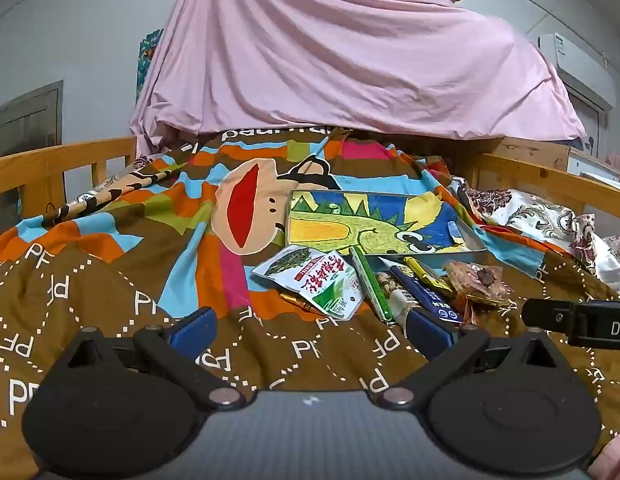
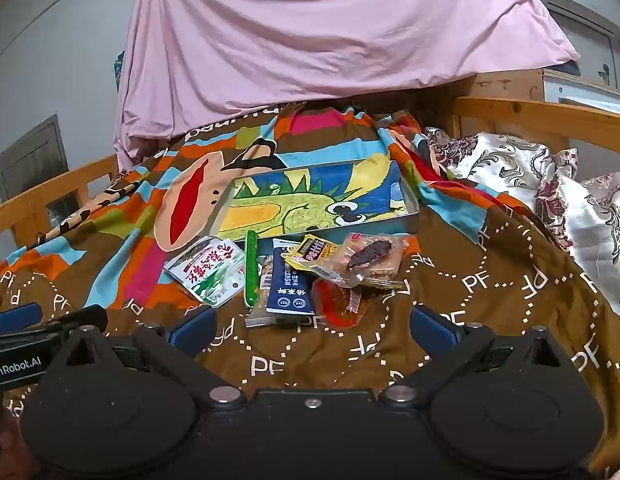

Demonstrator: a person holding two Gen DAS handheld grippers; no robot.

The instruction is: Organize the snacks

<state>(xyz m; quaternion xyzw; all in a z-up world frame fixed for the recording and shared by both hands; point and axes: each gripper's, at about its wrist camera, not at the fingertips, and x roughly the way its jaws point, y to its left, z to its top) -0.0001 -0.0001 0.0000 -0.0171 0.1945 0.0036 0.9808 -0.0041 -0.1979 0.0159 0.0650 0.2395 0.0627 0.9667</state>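
While both claws hang wide open and empty, left claw (image 1: 310, 330) and right claw (image 2: 311, 326), the snacks (image 2: 286, 272) lie heaped just before the dinosaur tray (image 2: 405, 218), overlapping packets half hidden.

Pale grey walls (image 1: 90, 20), wooden bed rail (image 2: 549, 116), pink sheet (image 1: 329, 48) draped behind, white AC unit (image 1: 565, 52) top right.

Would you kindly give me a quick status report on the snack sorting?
Both grippers jaws open, empty. Snack packets piled on blanket, none yet in dinosaur tray. Nothing in the way.
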